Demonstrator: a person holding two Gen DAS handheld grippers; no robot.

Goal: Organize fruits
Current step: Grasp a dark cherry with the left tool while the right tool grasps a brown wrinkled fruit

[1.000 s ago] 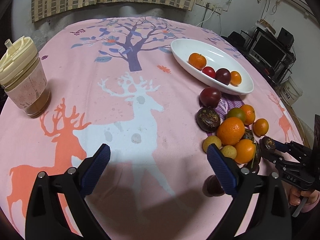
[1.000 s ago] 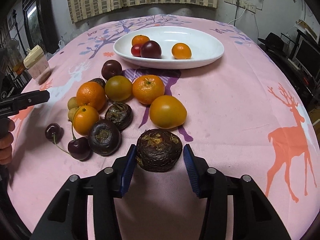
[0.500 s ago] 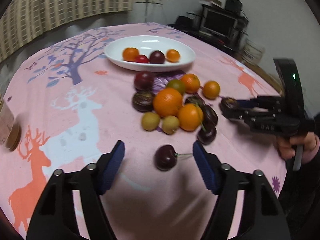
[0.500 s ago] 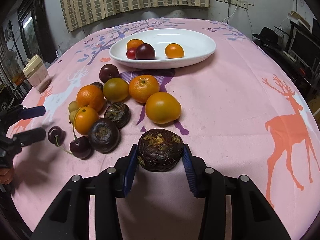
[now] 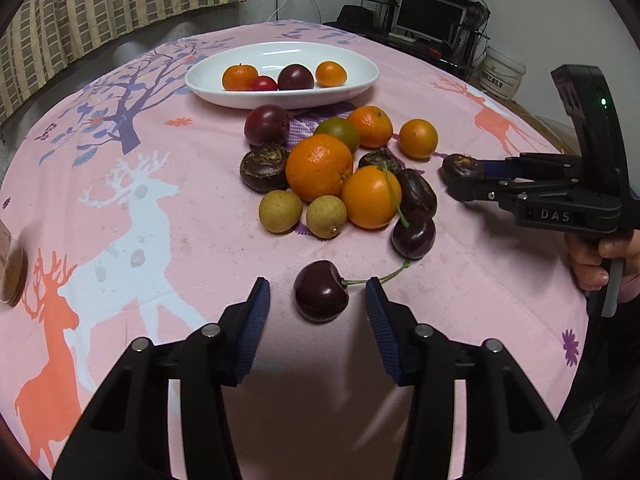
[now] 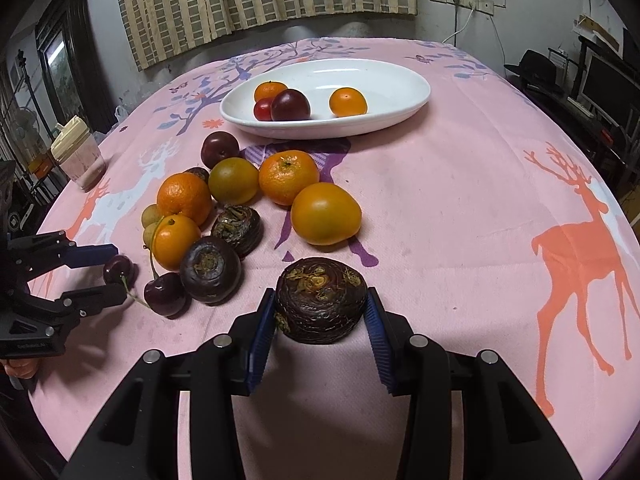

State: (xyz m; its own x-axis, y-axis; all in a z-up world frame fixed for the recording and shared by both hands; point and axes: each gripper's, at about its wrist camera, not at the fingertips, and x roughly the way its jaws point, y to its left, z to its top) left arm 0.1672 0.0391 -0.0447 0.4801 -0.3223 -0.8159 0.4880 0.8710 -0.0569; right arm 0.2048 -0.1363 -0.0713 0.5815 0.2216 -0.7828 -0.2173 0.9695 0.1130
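While closing, cherry (image 5: pixel 321 297) between jaws, untouched

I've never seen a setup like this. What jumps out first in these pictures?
A heap of fruit on a pink deer-print tablecloth, just in front of a white oval dish that already holds four pieces. The right hand-held gripper clamps a dark, rough water chestnut. The left hand-held gripper has been closing around a dark cherry, pads not yet touching.

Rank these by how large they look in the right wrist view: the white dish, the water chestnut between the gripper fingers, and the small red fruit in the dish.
1. White dish.
2. Water chestnut, though its nearness to the camera enlarges it.
3. Small red fruit, smallest and farthest.
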